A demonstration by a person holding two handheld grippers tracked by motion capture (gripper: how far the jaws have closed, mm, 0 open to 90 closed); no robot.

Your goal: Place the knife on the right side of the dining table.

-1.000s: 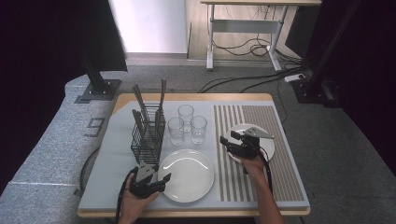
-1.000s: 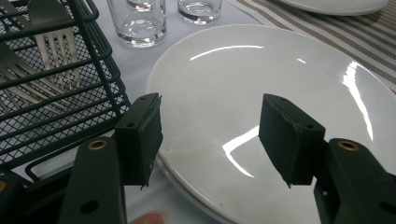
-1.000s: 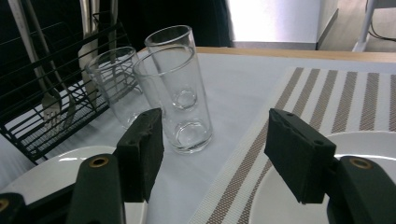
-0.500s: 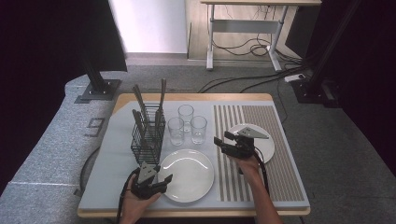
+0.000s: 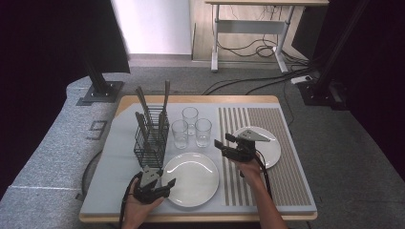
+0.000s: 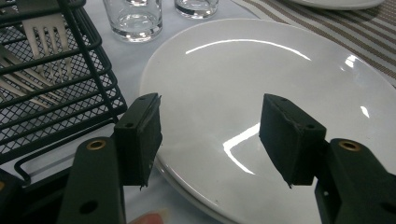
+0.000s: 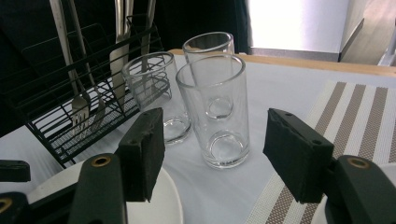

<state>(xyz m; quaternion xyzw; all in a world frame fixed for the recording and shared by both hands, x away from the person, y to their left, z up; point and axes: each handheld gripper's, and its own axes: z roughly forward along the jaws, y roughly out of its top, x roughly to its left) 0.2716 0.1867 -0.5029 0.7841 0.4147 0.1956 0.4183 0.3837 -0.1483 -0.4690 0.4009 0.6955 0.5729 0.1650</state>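
R gripper (image 5: 228, 146) shifted left off far plate (image 5: 271, 145) toward nearest glass (image 5: 203, 132), jaws wide, empty. L gripper (image 5: 162, 183) unmoved at near plate (image 5: 196, 176) rim, jaws wide, empty.

Black gripper (image 6: 210, 140) jaws, brass-ringed screw holes

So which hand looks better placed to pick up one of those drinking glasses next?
The right. Its gripper points straight at the nearest glass, fingers open with nothing between them. The left gripper sits over the near white plate, with the cutlery basket between it and the glasses.
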